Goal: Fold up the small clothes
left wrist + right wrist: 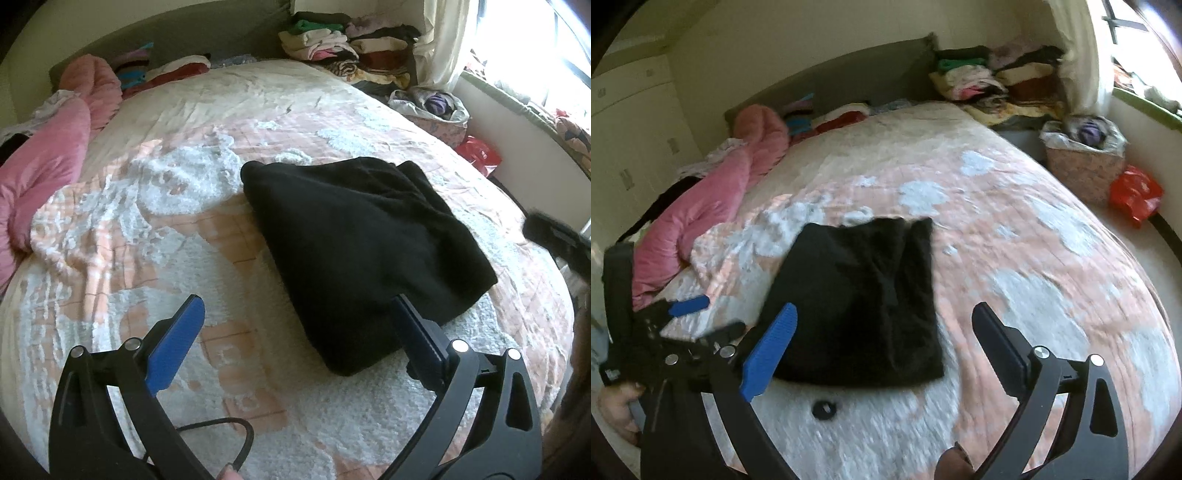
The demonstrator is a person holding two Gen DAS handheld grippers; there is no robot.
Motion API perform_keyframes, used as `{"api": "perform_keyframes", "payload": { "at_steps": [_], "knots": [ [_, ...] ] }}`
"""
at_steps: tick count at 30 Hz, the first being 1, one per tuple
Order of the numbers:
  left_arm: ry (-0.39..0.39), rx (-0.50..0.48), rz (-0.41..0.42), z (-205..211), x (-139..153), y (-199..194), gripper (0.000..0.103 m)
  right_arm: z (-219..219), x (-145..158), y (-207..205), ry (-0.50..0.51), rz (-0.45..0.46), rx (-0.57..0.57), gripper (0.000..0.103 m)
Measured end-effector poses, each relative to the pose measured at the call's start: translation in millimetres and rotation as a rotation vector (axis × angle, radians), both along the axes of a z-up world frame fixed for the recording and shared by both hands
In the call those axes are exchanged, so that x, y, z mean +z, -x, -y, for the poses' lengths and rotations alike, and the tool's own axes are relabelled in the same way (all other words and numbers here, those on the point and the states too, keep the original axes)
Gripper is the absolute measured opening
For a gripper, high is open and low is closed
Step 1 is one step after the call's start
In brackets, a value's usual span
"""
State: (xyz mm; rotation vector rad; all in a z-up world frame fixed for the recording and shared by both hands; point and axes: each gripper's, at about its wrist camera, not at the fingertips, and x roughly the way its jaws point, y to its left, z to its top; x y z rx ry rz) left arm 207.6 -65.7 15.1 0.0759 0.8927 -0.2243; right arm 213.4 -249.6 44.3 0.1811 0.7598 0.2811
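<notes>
A folded black garment (362, 243) lies on the bed's peach and white patterned cover (177, 192). My left gripper (295, 310) is open, its right finger touching the garment's near edge, its blue left finger over bare cover. In the right wrist view the garment (864, 302) lies just ahead and left of centre. My right gripper (886, 321) is open and empty above the garment's near right corner. The left gripper (698, 314) shows at the far left there, open. The right gripper's tip (554, 236) shows blurred at the left view's right edge.
A pink quilt (55, 155) is bunched along the bed's left side. Piles of folded clothes (347, 44) stand at the head corner. A lined basket (1082, 155) and a red bag (1134, 192) sit on the floor at right. A small black ring (823, 409) lies near the garment.
</notes>
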Motion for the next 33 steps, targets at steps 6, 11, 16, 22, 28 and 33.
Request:
{"api": "perform_keyframes", "payload": {
  "at_steps": [6, 11, 16, 22, 28, 33],
  "knots": [
    [0.004, 0.010, -0.018, 2, -9, -13, 0.093, -17, -33, -81, 0.003, -0.166, 0.029, 0.049],
    [0.006, 0.006, -0.030, 6, -18, -25, 0.093, -20, -66, -116, 0.013, -0.274, -0.001, 0.035],
    [0.026, -0.004, -0.035, 11, -23, -30, 0.093, -37, -44, -97, 0.080, -0.116, 0.042, 0.014],
    [0.079, -0.027, -0.047, 16, -26, -32, 0.093, -27, -29, -79, 0.214, -0.036, -0.010, 0.013],
    [0.051, -0.029, -0.045, 20, -26, -28, 0.094, -26, -60, -80, 0.248, -0.106, -0.046, 0.029],
    [0.046, -0.024, -0.041, 16, -20, -22, 0.094, -9, -38, -51, 0.156, -0.054, -0.081, 0.052]
  ]
}}
